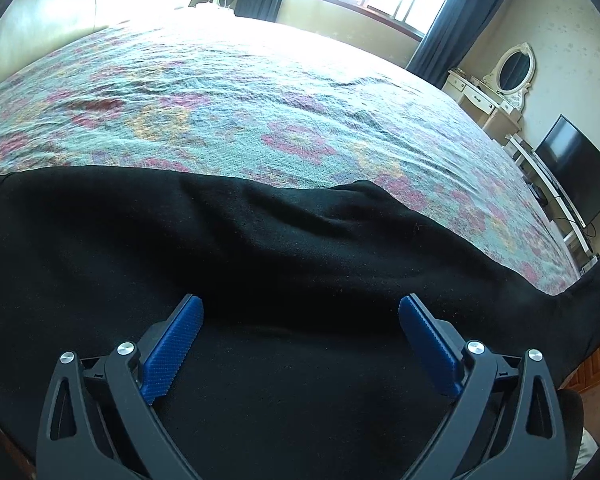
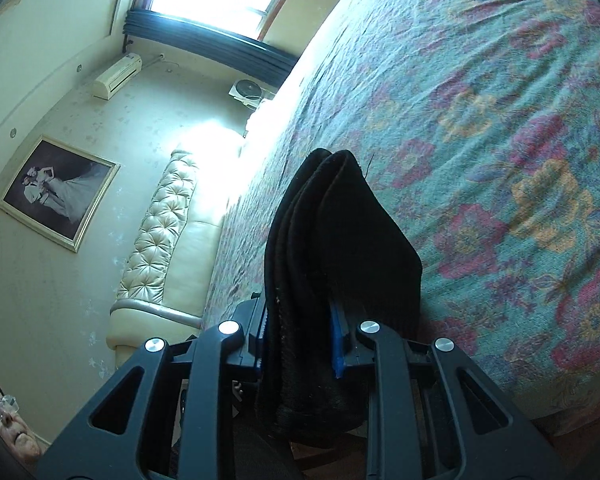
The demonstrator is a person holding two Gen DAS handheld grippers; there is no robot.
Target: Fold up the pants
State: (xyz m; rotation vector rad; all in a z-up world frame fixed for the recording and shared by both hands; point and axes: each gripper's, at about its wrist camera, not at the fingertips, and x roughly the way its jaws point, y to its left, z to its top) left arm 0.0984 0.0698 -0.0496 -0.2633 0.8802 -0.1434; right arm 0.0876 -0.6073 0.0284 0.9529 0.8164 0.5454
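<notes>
left gripper: jaws spread wide, blue pads clear of cloth, poised over black knit pants | right gripper: clamped on bunched pants layers | pants: lying on floral teal-and-pink bedspread | beyond: cream tufted headboard

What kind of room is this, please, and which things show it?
Most likely a home bedroom. A large bed with a floral bedspread fills both views, a cream tufted leather headboard stands at its end, and a white dressing table with an oval mirror stands by the wall.
</notes>
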